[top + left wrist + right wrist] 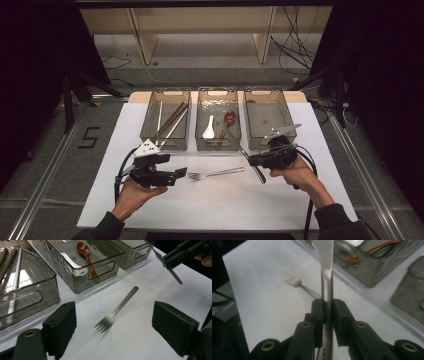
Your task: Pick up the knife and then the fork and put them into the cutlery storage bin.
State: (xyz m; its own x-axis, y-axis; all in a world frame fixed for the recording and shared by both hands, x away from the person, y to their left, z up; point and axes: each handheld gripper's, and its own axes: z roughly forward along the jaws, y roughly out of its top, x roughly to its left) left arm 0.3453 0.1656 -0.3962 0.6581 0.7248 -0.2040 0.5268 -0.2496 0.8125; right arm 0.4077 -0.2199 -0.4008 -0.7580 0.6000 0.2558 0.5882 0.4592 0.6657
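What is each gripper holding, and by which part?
Right gripper: a metal knife, clamped on its handle. Left gripper: nothing, jaws open over the fork.

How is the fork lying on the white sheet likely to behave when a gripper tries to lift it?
The fork looks like one piece of metal, so probably stiff. It lies flat on the white sheet, leaving little edge to get under, so it may slide rather than lift. Its smooth, thin handle could slip or pivot between the left gripper pads, whose jaws stand wide open around it.
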